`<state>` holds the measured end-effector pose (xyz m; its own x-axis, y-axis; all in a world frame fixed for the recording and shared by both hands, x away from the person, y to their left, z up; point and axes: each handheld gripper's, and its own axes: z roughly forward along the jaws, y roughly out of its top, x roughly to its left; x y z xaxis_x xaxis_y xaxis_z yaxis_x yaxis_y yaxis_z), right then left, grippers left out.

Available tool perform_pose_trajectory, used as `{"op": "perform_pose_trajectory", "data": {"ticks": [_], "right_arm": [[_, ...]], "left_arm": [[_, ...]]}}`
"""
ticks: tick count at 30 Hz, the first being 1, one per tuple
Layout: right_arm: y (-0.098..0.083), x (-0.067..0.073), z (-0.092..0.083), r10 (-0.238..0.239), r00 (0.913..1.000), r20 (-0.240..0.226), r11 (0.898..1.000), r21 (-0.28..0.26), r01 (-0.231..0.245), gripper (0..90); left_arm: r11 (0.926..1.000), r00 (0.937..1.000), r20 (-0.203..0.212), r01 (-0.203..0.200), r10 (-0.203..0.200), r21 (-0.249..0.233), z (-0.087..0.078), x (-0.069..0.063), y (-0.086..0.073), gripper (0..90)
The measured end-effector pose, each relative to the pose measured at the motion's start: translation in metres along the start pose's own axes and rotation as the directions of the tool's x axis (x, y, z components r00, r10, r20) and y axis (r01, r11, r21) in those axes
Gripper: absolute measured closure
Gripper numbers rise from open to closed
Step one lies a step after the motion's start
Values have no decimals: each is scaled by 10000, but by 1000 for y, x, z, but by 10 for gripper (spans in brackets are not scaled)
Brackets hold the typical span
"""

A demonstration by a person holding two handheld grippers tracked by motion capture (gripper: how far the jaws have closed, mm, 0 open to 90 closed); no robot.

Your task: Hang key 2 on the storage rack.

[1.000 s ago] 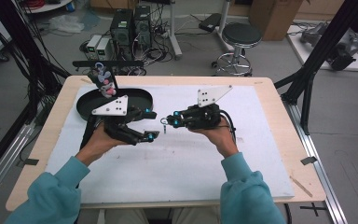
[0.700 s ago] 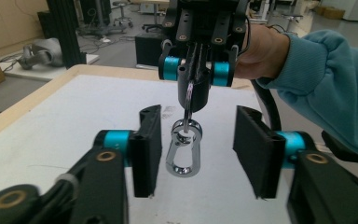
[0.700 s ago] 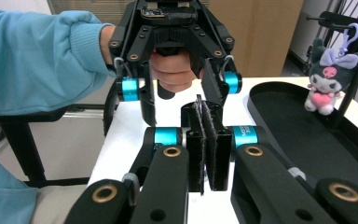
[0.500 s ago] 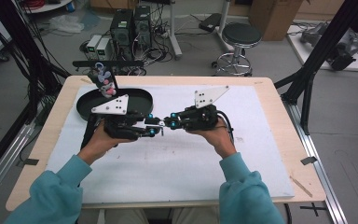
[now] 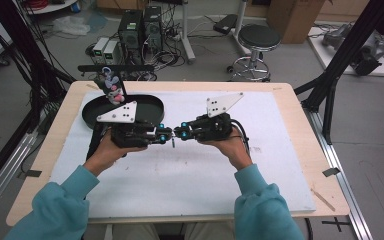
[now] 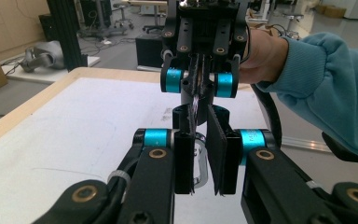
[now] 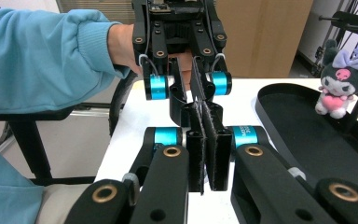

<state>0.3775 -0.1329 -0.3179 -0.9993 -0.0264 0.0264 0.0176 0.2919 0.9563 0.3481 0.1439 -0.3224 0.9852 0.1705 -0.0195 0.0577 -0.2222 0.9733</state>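
1. The right gripper's [image 5: 182, 132] pads are pressed flat together. In the left gripper view, a thin shiny bit of a metal clip [image 6: 201, 161] pokes out from between them, so it's pinching that.
2. The left gripper's [image 5: 162, 136] jaws have just been closing. In its own view there's a narrow gap between the pads with the silver loop of the clip sitting in it. I can't tell if the pads actually press on it or just bracket it.
3. The two grippers meet tip to tip, pointing at each other, around the middle of the table and a bit to the left. The clip sits right where the tips meet, held up off the surface.
4. Each gripper is held by a hand with a teal sleeve, coming in from the near edge.
5. Under them is the white mat [image 5: 280, 150] that covers most of the wooden table.
6. Just behind the left gripper, on the far left, there's a black oval tray [image 5: 152, 106].
7. A small plush toy [image 5: 111, 89] hangs at the tray's far edge.
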Motion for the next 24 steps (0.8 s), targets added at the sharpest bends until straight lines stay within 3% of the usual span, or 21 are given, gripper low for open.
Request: {"op": "perform_pose_trajectory", "data": {"ticks": [24], "right_arm": [[0, 1, 1, -29, 9998, -173, 10000, -19, 29, 877]], "left_arm": [[10000, 10000, -11, 54, -54, 23, -2, -1, 1, 880]]}}
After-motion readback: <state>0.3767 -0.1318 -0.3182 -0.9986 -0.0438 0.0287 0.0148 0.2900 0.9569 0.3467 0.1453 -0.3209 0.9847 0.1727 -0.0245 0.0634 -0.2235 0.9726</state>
